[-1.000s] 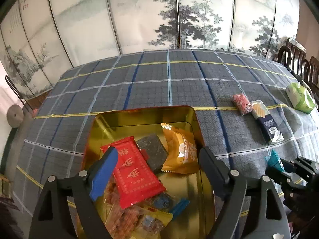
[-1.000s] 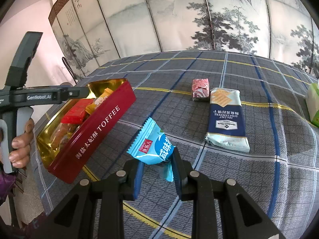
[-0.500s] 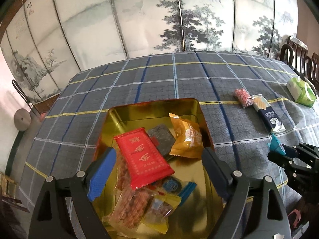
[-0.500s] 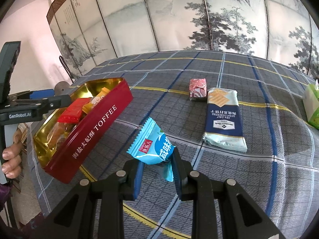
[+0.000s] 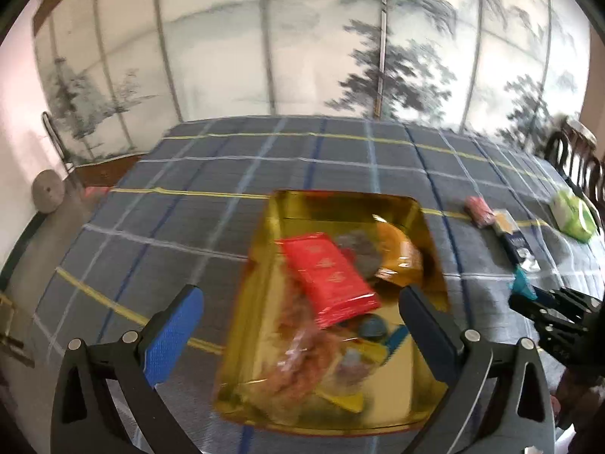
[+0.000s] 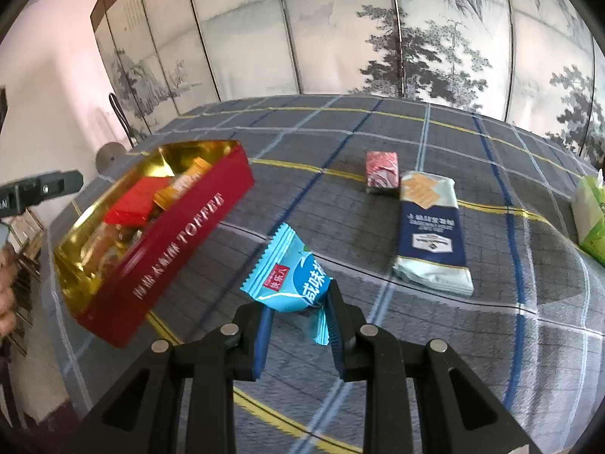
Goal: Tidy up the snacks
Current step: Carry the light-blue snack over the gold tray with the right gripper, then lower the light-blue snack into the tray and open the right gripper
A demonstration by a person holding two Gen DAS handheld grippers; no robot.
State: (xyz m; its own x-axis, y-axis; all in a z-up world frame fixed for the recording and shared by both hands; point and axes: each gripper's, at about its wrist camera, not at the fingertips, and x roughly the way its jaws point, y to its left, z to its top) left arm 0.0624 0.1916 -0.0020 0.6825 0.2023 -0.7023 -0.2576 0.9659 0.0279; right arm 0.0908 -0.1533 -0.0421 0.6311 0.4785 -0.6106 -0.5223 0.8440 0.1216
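One blue packet (image 6: 289, 278) is pinched in the right hand-held gripper (image 6: 298, 325) — carry it over the toffee tin (image 6: 159, 227), then release; the left hand-held gripper (image 5: 302, 325) gapes wide, empty.

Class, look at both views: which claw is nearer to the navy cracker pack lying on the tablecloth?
Right. The right claw, shut on a blue packet, sits just short of the cracker pack. The left claw hangs open over the tin, farther off.

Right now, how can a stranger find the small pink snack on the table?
Start at the plaid tablecloth, right of the red toffee tin. Two snacks lie together there; the small pink snack lies at the far end of the long navy cracker pack. It is squarish, red-pink and much shorter.
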